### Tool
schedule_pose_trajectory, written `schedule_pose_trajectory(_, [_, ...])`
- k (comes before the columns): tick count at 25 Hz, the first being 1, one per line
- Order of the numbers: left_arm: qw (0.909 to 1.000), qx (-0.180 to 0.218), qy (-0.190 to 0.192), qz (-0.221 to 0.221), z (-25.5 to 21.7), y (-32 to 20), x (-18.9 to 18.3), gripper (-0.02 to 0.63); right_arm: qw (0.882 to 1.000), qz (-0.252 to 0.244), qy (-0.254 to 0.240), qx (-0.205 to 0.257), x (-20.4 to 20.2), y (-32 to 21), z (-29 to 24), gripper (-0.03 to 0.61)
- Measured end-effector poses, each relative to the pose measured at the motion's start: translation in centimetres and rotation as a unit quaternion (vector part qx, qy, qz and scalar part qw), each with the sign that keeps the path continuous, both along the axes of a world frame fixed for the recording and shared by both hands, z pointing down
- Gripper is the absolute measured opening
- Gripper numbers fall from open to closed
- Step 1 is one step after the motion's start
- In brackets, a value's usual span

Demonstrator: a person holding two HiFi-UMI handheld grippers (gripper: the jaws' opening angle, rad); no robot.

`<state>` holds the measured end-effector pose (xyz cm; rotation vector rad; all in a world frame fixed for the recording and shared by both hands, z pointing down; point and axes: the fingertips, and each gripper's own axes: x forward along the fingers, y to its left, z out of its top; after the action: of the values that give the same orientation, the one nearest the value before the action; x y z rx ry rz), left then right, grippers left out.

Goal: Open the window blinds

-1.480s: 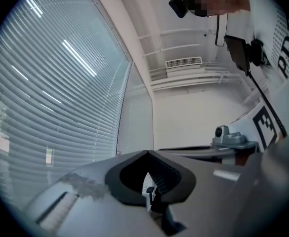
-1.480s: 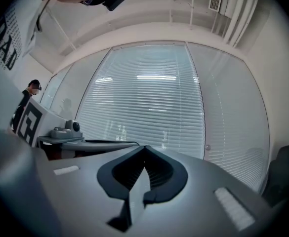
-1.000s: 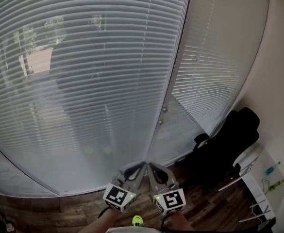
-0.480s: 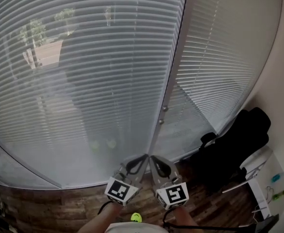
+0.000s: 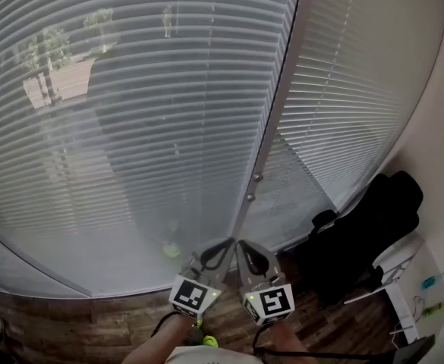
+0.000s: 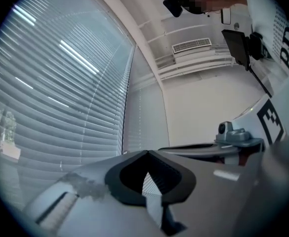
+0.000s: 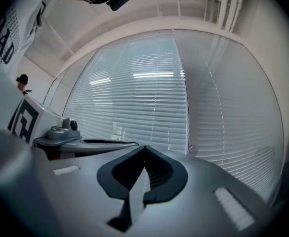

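**Blinds down, both grippers clenched and empty**

The blinds (image 5: 153,112) cover two wide panes ahead, slats lowered. A pale upright frame (image 5: 275,120) splits them. Trees (image 5: 51,44) outside show only dimly through the slats. The wooden floor (image 5: 92,324), a black chair (image 5: 366,226) and a white desk (image 5: 407,279), cut off at the edge, appear only in the head view. The ceiling vent (image 6: 191,46) shows only in the left gripper view. The left gripper (image 5: 226,243) and right gripper (image 5: 240,244) sit side by side low before the frame, each with jaws pressed together on nothing. Two small knobs (image 5: 257,177) sit on the frame above them.
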<state>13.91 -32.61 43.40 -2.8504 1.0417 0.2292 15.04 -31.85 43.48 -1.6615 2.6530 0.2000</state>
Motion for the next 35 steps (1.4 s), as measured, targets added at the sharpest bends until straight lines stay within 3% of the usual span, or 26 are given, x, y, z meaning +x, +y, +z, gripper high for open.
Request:
schedule_pose_trajectory(19, [0.9976,-0.005,-0.005,0.069,0.5,-10.2,2.3,-0.008,0.996,0.077,0.038,-0.006,2.3,-10.2,0.0,0.008])
schedule_pose_trajectory(29, [0.9986,-0.008,-0.016,0.049,-0.1,-14.0,4.1,-0.008,0.995,0.075,0.062,0.003,4.3,-14.7,-1.1,0.009])
schedule_pose_trajectory(35, [0.9991,-0.018,-0.024,0.031,0.7,-16.5,5.0,-0.008,0.991,0.097,0.096,0.005,6.6,-17.4,-0.3,0.115])
